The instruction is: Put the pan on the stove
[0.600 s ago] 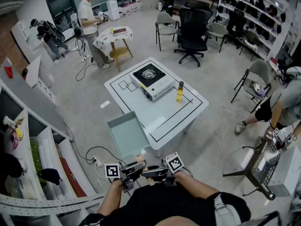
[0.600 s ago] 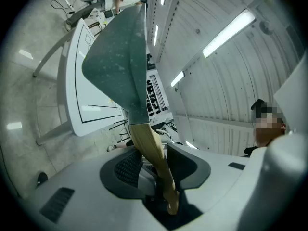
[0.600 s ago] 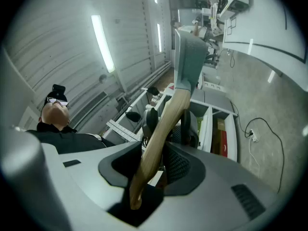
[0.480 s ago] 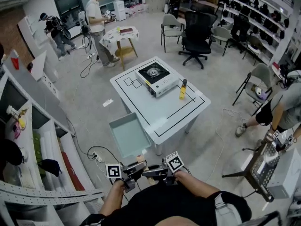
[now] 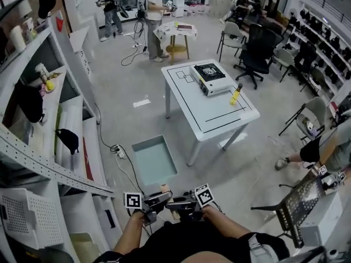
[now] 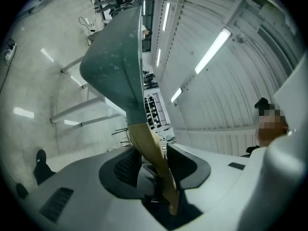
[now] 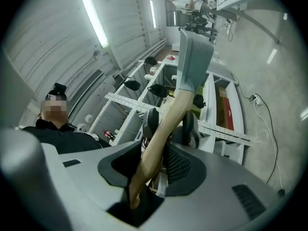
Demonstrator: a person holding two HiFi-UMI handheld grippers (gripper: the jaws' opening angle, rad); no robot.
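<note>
1. Workshop floor (image 5: 123, 119) out front, with a white bench (image 5: 211, 116) well ahead carrying the stove (image 5: 211, 78).
2. Teal pan (image 5: 154, 160) hangs low over the floor, well apart from the stove.
3. Left hand-held gripper (image 5: 149, 207) and right hand-held gripper (image 5: 180, 204) both clamp its wooden handle (image 5: 164, 189).

One square grey-green metal pan with a wooden handle (image 5: 154, 159). Two hand-held grippers, each with one marker cube: the left gripper (image 6: 154, 165) and the right gripper (image 7: 150, 165). One white square surface with black lines (image 5: 200, 108), bearing one silver single-burner portable stove (image 5: 211, 79) and one yellow bottle (image 5: 235, 95). One small white side table (image 5: 170, 32).
</note>
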